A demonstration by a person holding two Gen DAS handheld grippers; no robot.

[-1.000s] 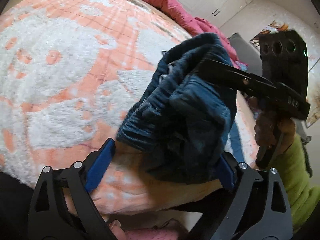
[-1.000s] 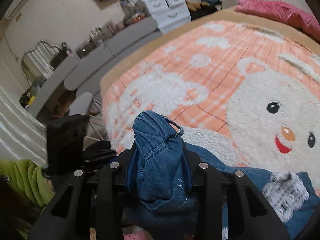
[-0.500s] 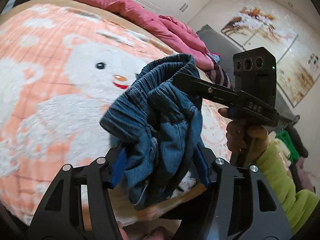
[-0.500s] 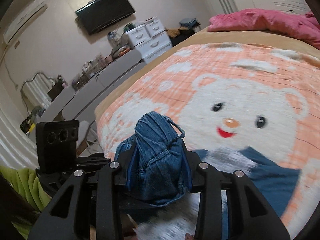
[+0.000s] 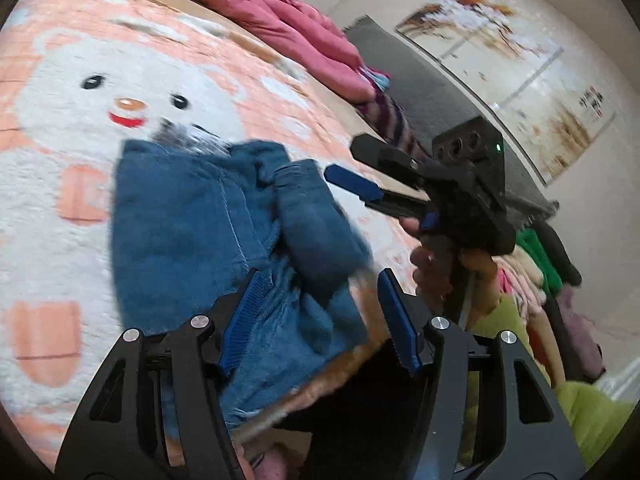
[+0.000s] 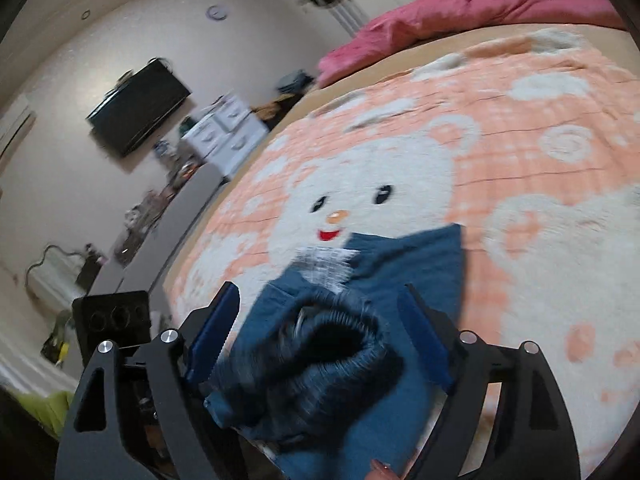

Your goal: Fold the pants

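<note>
Blue pants (image 5: pixel 188 216) lie bunched on the orange bear blanket (image 5: pixel 48 208), lower centre of both views, just below the bear's face. Right gripper (image 6: pixel 320 344) has just been opening: jaws spread wide, elastic waistband (image 6: pixel 340 332) sits between them, pads clear of the cloth. Left gripper (image 5: pixel 320 320) jaws part-open with denim between them; cannot tell if the pads press. Frames blurred.

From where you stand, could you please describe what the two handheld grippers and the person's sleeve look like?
Both grippers are black with silver screws. The left gripper and right gripper each have two fingers lined with ribbed blue pads. A black box with three round holes and a green light tops the right one. The sleeve is lime green.
</note>
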